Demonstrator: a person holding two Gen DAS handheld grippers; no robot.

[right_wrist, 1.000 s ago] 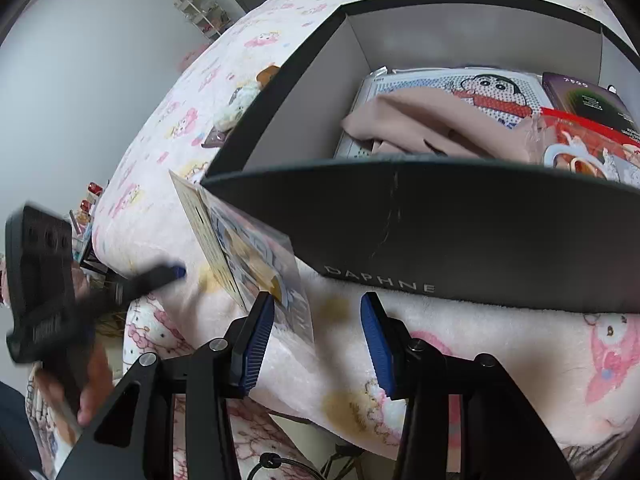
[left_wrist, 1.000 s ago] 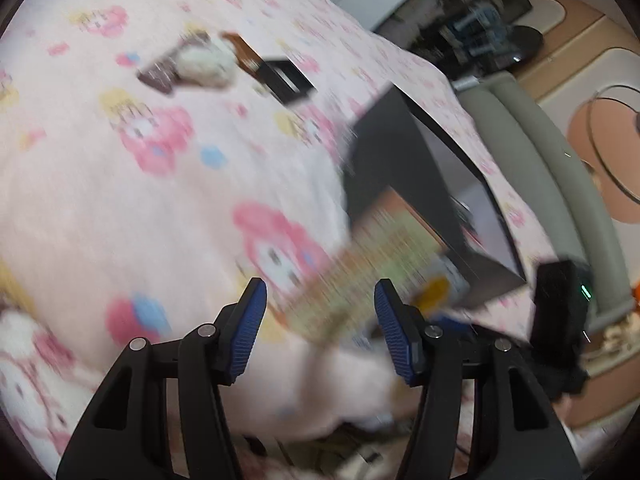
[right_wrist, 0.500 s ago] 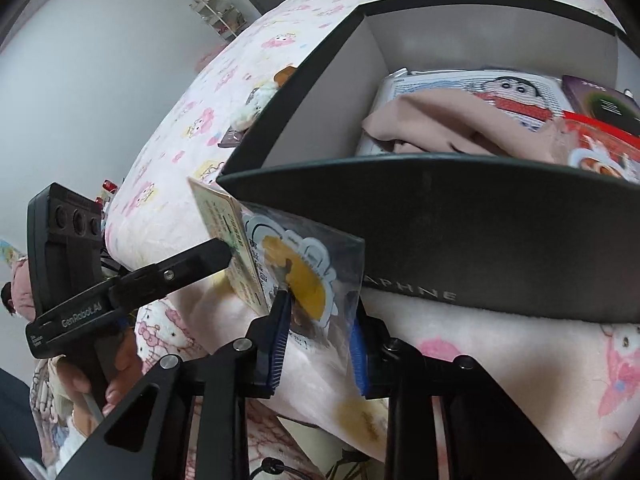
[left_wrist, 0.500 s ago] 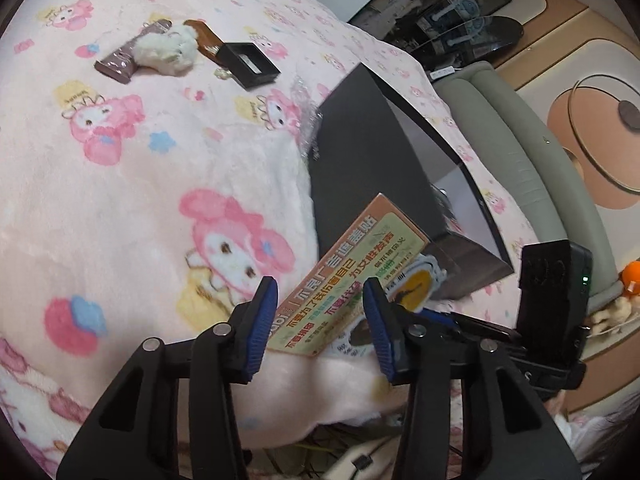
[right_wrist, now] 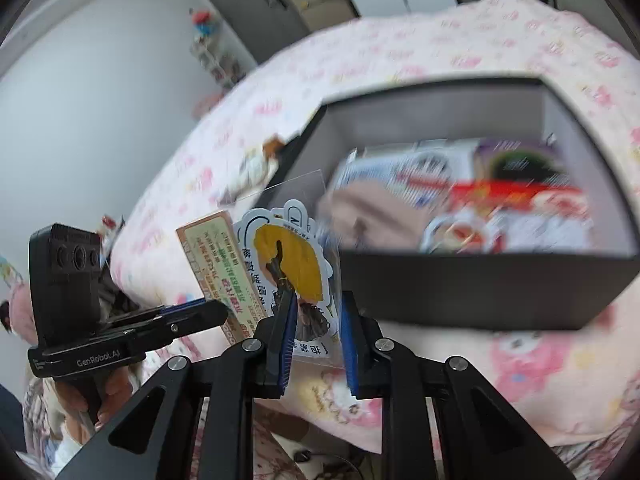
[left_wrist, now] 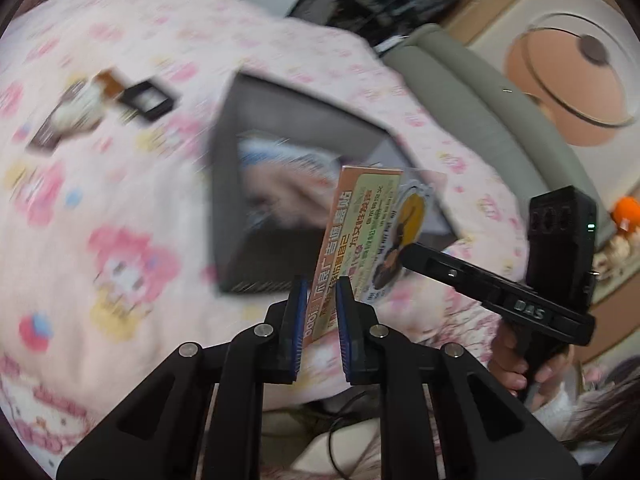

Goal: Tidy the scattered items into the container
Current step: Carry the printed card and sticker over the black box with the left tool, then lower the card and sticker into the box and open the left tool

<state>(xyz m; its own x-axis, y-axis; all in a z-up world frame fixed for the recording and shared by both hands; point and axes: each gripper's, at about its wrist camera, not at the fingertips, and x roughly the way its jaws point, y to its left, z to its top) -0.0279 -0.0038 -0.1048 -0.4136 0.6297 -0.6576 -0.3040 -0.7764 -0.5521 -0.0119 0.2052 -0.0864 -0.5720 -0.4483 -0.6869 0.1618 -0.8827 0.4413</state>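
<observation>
Both views evenly lit, soft daylight, no hard shadows. Heavy motion blur over bedspread and box; gripper bodies sharp. Strong fisheye bending, dark corner vignette.

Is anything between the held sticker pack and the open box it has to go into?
Nothing visible. Both grippers, left and right, have just closed on the sticker pack, holding it in front of the box's near wall. The box is open-topped, already holding items.
</observation>
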